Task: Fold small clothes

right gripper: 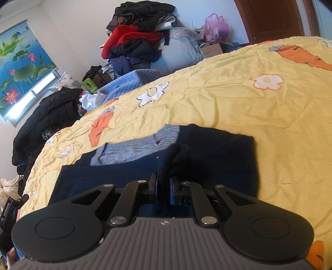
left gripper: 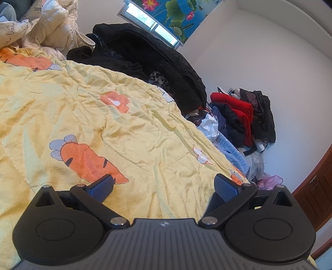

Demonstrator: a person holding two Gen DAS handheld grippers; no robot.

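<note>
Yellow bedspread [right gripper: 238,108]: rumpled, printed with orange carrots and white flowers; fills most of both views.

Dark navy sweater [right gripper: 207,149]: grey-blue ribbed collar, spread on the bedspread in the right wrist view, one fold raised toward the camera.

Right gripper [right gripper: 163,188]: tilted down over the near edge of the sweater; jaws drawn nearly together, pinching a raised fold of the navy fabric between the pads.

Left gripper [left gripper: 164,187]: angled slightly down above bare bedspread; blue pads [left gripper: 102,188] spread wide, nothing between them, nothing touched. Sweater not seen in this view.

Black clothing heap [left gripper: 149,54]: at the far edge of the bed, below the window.

Cream quilt [left gripper: 41,22]: bunched at the upper left of the left wrist view.

Clothes pile [right gripper: 134,43]: red, black and navy garments stacked against the white wall, pale blue knit beside it.

Lotus-print blind [right gripper: 18,62]: over a bright window.

Brown wooden door [right gripper: 269,18].

Pink plastic bag [right gripper: 215,26]: near the door.
</note>
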